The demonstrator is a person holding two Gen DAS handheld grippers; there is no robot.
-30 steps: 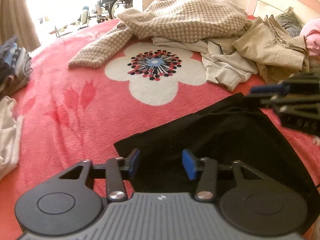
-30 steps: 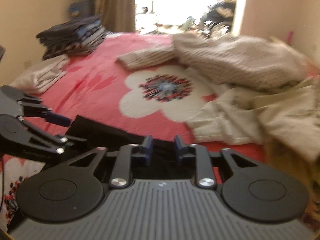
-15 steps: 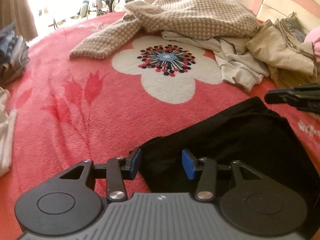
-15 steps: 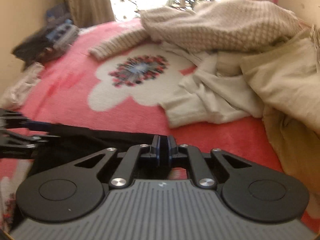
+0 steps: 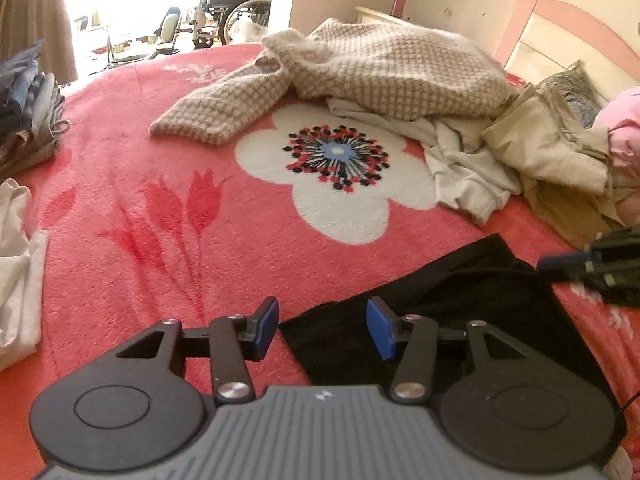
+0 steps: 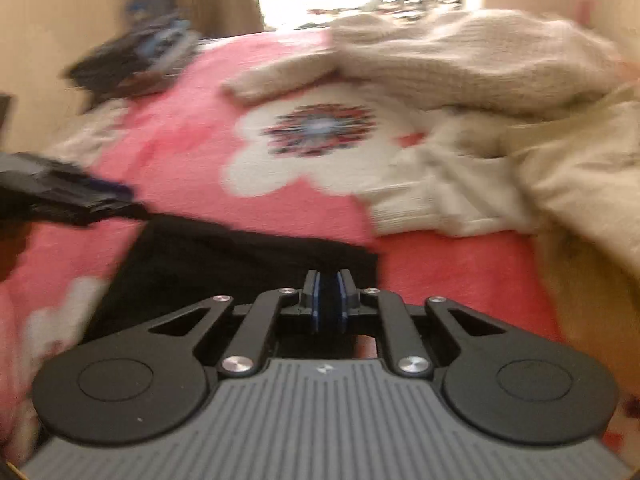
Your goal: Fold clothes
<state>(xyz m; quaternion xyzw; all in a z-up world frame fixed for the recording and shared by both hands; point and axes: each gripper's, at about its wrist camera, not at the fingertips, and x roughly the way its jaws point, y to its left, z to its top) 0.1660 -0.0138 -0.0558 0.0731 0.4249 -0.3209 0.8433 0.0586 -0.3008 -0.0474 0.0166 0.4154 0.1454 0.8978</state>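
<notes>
- On bed: pink blanket, white flower print at centre.
- At 12 o'clock: knit sweater on heap of unfolded pale clothes.
- At 9 o'clock: folded stack.
- At 5 o'clock: black garment, lying flat; step judged: setting up its fold.
- Left gripper: about half wide, opening, over garment's near corner, pads not pressing it.
- Right gripper: nearly closed, opening slightly, dark cloth between pads at far edge.
- Next: left must pinch corner, then both carry the edge across.
</notes>
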